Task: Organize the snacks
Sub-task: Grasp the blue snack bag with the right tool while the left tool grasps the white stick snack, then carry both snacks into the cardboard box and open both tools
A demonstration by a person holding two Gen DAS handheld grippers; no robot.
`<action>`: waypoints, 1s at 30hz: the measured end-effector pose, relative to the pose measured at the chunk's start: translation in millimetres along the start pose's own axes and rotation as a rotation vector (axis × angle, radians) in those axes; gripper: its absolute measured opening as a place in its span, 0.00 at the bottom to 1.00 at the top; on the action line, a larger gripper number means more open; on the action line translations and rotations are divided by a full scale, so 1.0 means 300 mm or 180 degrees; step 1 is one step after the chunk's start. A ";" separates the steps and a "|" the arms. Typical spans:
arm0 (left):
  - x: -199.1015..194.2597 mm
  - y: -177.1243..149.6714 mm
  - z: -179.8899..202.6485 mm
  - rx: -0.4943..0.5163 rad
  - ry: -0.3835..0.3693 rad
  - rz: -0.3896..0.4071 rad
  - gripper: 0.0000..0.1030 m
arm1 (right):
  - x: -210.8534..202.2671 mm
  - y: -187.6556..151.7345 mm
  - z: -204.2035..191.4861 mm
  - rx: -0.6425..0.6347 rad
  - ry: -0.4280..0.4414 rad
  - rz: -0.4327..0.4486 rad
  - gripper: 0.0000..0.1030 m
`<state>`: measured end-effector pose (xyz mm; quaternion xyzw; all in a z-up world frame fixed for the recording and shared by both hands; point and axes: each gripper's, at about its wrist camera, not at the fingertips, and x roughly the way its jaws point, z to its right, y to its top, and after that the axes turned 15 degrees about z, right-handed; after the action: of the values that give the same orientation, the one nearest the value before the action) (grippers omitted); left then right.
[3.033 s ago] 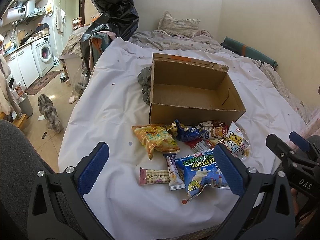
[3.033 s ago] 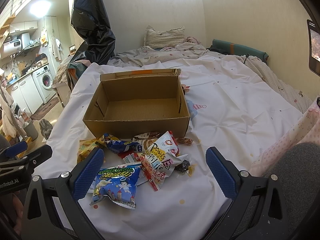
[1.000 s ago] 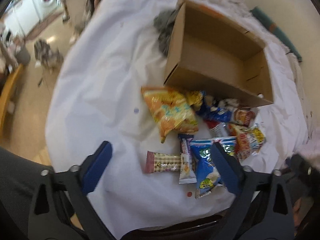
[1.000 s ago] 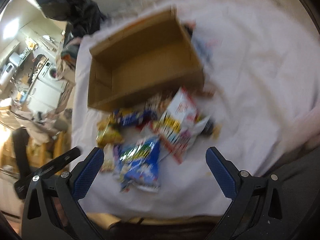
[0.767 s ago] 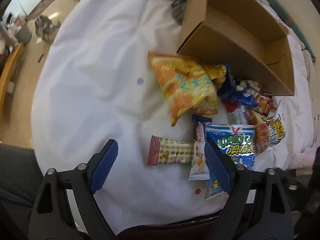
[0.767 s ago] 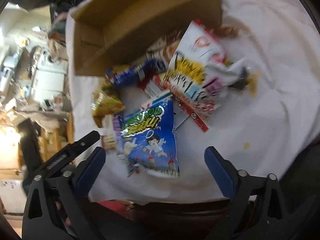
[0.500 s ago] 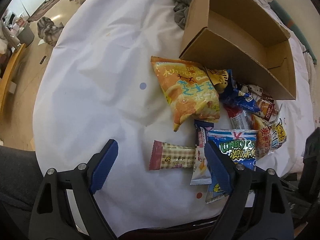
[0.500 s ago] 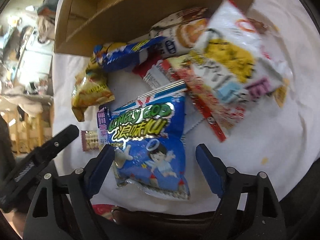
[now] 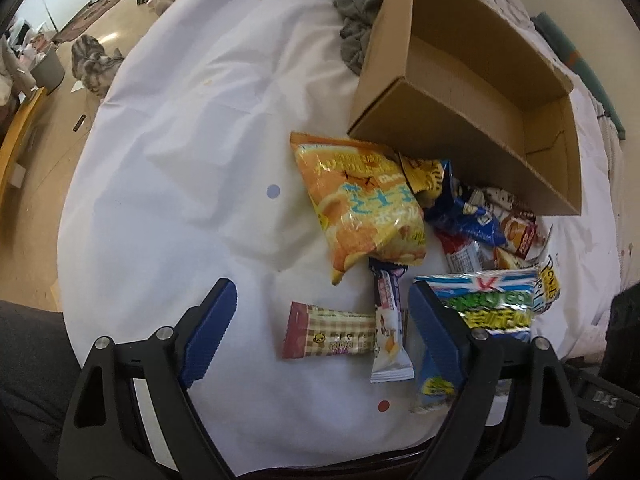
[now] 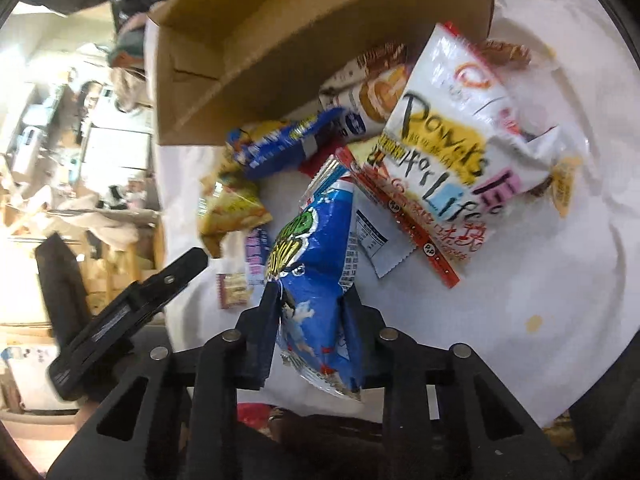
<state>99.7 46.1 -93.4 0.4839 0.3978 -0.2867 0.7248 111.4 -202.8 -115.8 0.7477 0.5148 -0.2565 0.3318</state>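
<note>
A pile of snack packs lies on the white bedsheet in front of an empty cardboard box [image 9: 476, 80]. My right gripper [image 10: 312, 312] is shut on the lower end of a blue puffed snack bag [image 10: 316, 264], which also shows in the left wrist view [image 9: 484, 312]. My left gripper [image 9: 320, 328] is open and empty, hovering over a checked wafer bar [image 9: 328, 336] and a small white bar [image 9: 390, 340]. An orange chip bag [image 9: 360, 208] lies beyond them. A white "Power for Life" bag [image 10: 452, 152] lies to the right.
The cardboard box [image 10: 312, 32] stands just behind the snacks. A grey cloth [image 9: 356, 16] lies at the box's far left corner. A cat [image 9: 94, 64] sits on the floor left of the bed. The bed's near edge is close below both grippers.
My right gripper has come down and closed on the blue bag, which now stands pinched and raised at its lower end. My left gripper moved slightly closer to the wafer bar, staying open.
</note>
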 end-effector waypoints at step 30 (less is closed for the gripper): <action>-0.231 -0.051 0.219 0.0612 -0.0612 0.0246 0.06 | -0.268 0.096 0.059 0.0226 0.0836 0.0886 0.30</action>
<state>71.1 -18.4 -27.3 0.5363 0.2783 -0.3404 0.7204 110.7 -271.6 -62.3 0.8499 0.4360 -0.1263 0.2675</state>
